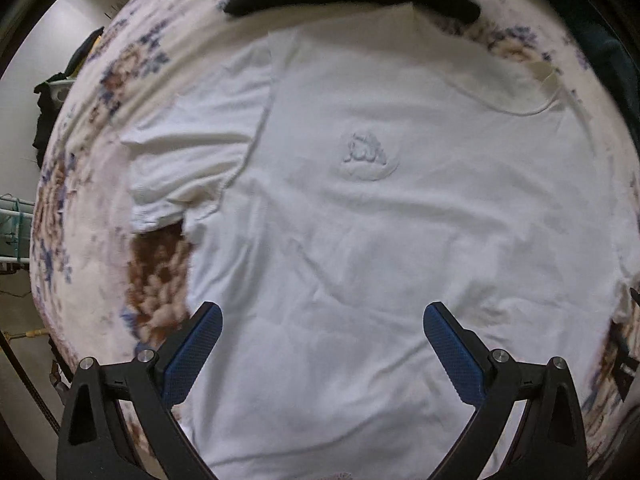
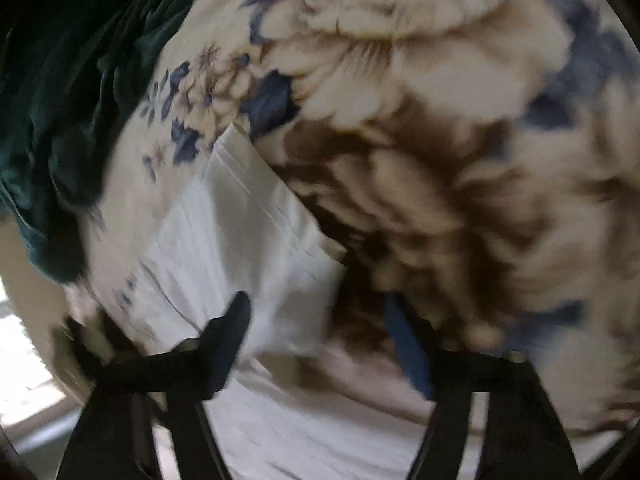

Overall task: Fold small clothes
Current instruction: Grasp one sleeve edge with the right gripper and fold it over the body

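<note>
A white T-shirt (image 1: pixel 360 220) lies spread flat, front up, on a floral blanket (image 1: pixel 80 184) patterned in cream, brown and blue. A faint raised emblem (image 1: pixel 368 156) sits on its chest, and the neckline (image 1: pixel 532 108) curves toward the blanket's dark-edged far side. One short sleeve (image 1: pixel 180 176) lies crumpled and partly doubled over against the body. In the blurred right wrist view, a hemmed sleeve (image 2: pixel 248 216) rests flat on the blanket's brown flower print.

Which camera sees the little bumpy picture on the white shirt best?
The left wrist view: the raised emblem sits mid-chest on the white cotton T-shirt, spread flat. The right wrist view is blurred and shows only one sleeve, no emblem.
</note>
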The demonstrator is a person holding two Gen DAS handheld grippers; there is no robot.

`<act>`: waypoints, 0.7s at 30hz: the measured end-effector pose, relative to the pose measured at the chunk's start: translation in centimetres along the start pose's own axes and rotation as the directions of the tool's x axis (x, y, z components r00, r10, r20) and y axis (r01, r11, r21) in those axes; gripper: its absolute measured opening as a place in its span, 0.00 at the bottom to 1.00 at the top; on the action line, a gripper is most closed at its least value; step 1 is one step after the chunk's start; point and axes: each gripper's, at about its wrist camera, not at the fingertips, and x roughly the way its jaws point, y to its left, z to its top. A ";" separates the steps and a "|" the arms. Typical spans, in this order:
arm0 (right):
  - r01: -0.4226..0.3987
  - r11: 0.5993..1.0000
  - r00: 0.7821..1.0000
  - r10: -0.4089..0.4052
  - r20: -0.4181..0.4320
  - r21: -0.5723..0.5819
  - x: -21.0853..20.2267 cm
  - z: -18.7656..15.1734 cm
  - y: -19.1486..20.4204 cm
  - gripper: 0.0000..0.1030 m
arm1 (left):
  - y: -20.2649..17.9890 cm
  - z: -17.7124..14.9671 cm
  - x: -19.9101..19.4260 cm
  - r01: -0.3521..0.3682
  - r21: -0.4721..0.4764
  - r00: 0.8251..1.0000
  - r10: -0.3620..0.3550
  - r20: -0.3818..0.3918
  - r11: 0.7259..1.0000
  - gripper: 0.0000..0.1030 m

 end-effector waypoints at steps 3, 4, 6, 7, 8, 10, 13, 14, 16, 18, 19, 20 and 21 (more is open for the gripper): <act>-0.060 0.995 0.997 0.057 0.042 0.076 1.7 -0.5 -0.4 0.21 | 0.5 0.3 1.4 0.012 -0.018 1.000 -0.012 -0.013 1.000 1.00; -0.055 0.996 0.996 0.050 0.078 0.067 1.7 -1.0 -0.1 0.08 | 0.8 0.5 1.6 0.013 -0.025 1.000 -0.013 -0.013 1.000 1.00; -0.004 1.000 0.988 0.007 0.156 -0.020 1.0 -1.9 1.7 0.07 | 1.8 0.5 1.5 0.013 -0.043 1.000 -0.013 -0.008 0.999 1.00; 0.030 0.994 0.977 -0.006 0.214 -0.108 0.5 -2.9 3.4 0.05 | 2.4 0.5 1.3 0.011 -0.052 1.000 -0.012 -0.003 0.999 1.00; 0.078 0.976 0.965 -0.022 0.260 -0.204 0.2 -3.9 5.4 0.05 | 3.1 0.6 1.1 0.008 -0.059 1.000 -0.008 0.003 0.998 1.00; 0.199 0.871 0.935 -0.031 0.355 -0.450 0.1 -7.9 10.2 0.05 | 4.6 0.5 0.5 -0.002 -0.071 1.000 0.004 0.021 0.997 1.00; 0.370 0.531 0.900 -0.001 0.436 -0.762 3.0 -16.8 16.5 0.05 | 6.6 0.3 -0.5 -0.034 -0.073 0.998 0.038 0.054 0.997 1.00; 0.406 0.419 0.894 0.003 0.449 -0.812 3.9 -19.4 17.4 0.05 | 7.2 0.2 -0.7 -0.046 -0.071 0.997 0.050 0.061 0.996 1.00; 0.462 0.083 0.887 -0.023 0.462 -0.883 8.1 -25.9 18.2 0.05 | 8.2 0.1 -0.8 -0.072 -0.069 0.994 0.077 0.073 0.995 1.00; 0.457 -0.143 0.880 -0.072 0.470 -0.878 11.5 -30.1 17.0 0.05 | 9.3 0.0 -0.6 -0.086 -0.071 0.994 0.090 0.064 0.994 1.00; 0.433 -0.253 0.876 -0.109 0.470 -0.865 13.2 -32.0 16.1 0.10 | 9.9 -0.1 -0.5 -0.087 -0.078 0.994 0.092 0.057 0.993 1.00; 0.412 -0.299 0.876 -0.132 0.464 -0.861 13.7 -32.9 15.2 0.15 | 10.6 0.1 -0.2 -0.085 -0.088 0.995 0.089 0.048 0.993 1.00; 0.388 -0.322 0.881 -0.145 0.450 -0.863 13.9 -33.6 14.3 0.30 | 11.5 0.2 0.1 -0.081 -0.101 0.996 0.085 0.038 0.992 1.00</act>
